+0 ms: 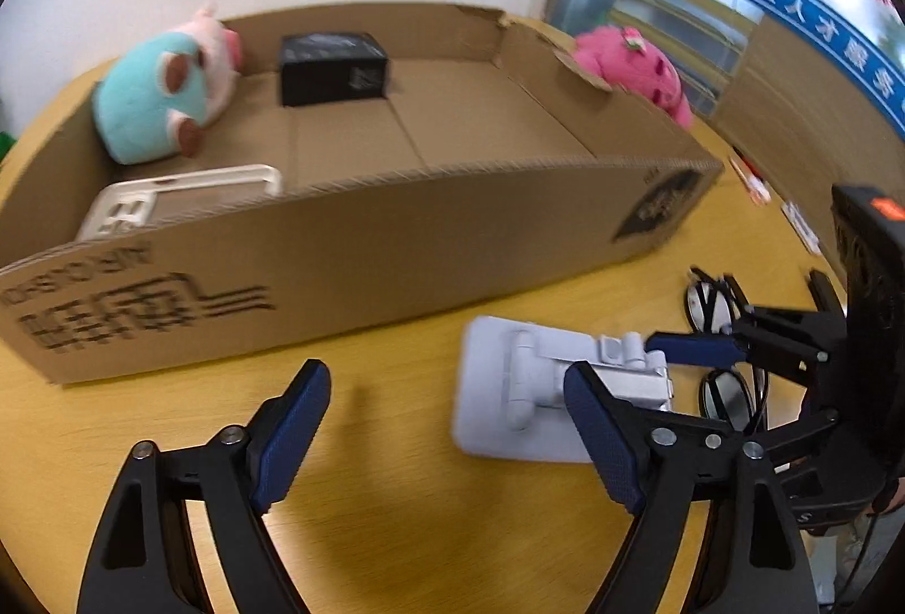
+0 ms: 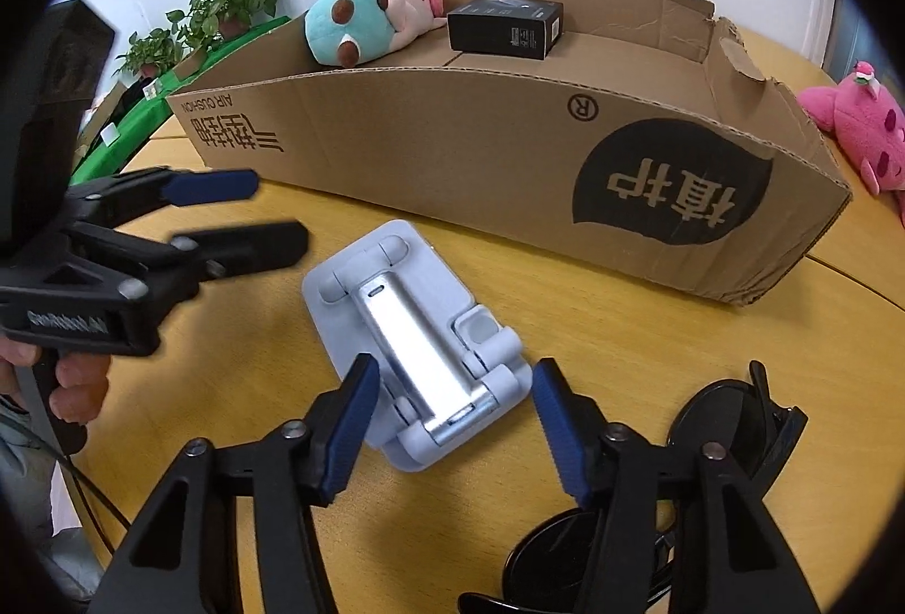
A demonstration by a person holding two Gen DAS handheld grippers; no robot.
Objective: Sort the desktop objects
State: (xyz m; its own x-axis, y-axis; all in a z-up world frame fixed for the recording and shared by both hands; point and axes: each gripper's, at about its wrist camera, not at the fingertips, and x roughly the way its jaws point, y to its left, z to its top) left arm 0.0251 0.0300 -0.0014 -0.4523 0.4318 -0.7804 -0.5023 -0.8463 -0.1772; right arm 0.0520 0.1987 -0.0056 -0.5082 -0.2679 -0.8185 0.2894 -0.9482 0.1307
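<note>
We're seeing the cardboard box point(image 2: 509, 150) upper centre holding the plush point(image 2: 362, 22), black carton point(image 2: 503, 26) and a white item; still outside: phone stand point(image 2: 418, 342) lower centre, sunglasses point(image 2: 729, 416), pink plush point(image 2: 865, 127). Right gripper point(image 2: 452, 421) straddling the stand ungripped; left gripper point(image 1: 447, 438) hanging released.

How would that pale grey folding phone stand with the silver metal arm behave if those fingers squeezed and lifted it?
The pale grey folding phone stand looks rigid, with a hard plate and metal arm, so it probably won't flex. Its hinges might let the arm swing once lifted. The smooth silver surface could be slippery, though the right gripper, whose ribbed blue fingers straddle it, should help. Lying flat on the yellow wooden table, it's unlikely to roll.
</note>
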